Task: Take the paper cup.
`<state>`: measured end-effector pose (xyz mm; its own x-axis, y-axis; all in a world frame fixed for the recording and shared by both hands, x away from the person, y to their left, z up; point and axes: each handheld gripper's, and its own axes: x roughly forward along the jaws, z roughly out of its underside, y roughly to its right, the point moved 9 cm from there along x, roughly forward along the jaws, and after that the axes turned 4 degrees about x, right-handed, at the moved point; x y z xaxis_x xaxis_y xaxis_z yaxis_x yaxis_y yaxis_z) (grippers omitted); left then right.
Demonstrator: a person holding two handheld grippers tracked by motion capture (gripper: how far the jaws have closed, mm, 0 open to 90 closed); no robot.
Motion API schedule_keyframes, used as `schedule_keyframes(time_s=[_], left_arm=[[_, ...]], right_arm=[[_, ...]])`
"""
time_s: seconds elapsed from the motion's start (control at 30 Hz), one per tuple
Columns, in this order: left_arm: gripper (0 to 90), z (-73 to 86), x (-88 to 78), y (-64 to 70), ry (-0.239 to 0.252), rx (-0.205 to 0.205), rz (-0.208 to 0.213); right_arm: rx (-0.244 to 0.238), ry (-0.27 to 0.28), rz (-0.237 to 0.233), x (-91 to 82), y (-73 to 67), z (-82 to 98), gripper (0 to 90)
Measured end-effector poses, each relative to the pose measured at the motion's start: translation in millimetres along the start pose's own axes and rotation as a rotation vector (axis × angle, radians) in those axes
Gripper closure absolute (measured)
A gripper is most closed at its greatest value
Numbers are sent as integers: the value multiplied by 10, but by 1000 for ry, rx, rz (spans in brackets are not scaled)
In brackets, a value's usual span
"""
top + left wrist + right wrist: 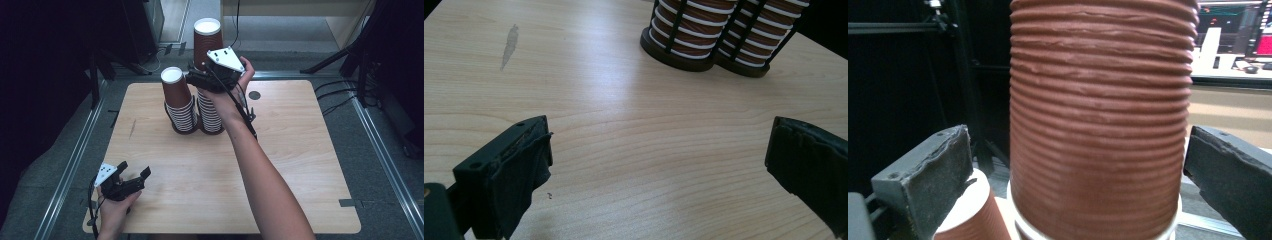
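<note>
Two black wire holders (pixel 181 127) stood side by side at the far middle of the wooden table (pixel 300 165), each packed with a stack of brown ribbed paper cups, bottoms up and white. The right stack (pixel 207 40) rose taller than the left stack (pixel 176 90). The right gripper (pixel 202 79) straddled the taller stack, jaws wide, not touching. The left gripper (pixel 134 176) rested wide open at the near left.
</note>
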<state>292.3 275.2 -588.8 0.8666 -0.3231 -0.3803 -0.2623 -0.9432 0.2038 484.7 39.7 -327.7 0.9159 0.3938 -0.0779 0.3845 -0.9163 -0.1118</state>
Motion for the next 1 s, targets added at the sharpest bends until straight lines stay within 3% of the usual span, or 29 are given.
schedule_keyframes(time_s=[0.07,0.3,0.43,0.67,0.8,1.0], left_arm=[[0,-2,1,4,3,2,3],[0,0,-2,4,0,0,9],[0,-1,0,3,1,-1,11],[0,-3,0,4,3,-5,14],[0,-4,-3,4,5,-3,16],[0,-5,-3,4,6,-3,18]], right_arm=[[4,1,28,63,4,-15,0],[33,-11,51,150,11,-26,6],[45,-11,80,176,44,-20,90],[44,-13,84,170,56,-24,110],[9,-11,86,157,46,-54,119],[2,43,73,102,3,-256,131]])
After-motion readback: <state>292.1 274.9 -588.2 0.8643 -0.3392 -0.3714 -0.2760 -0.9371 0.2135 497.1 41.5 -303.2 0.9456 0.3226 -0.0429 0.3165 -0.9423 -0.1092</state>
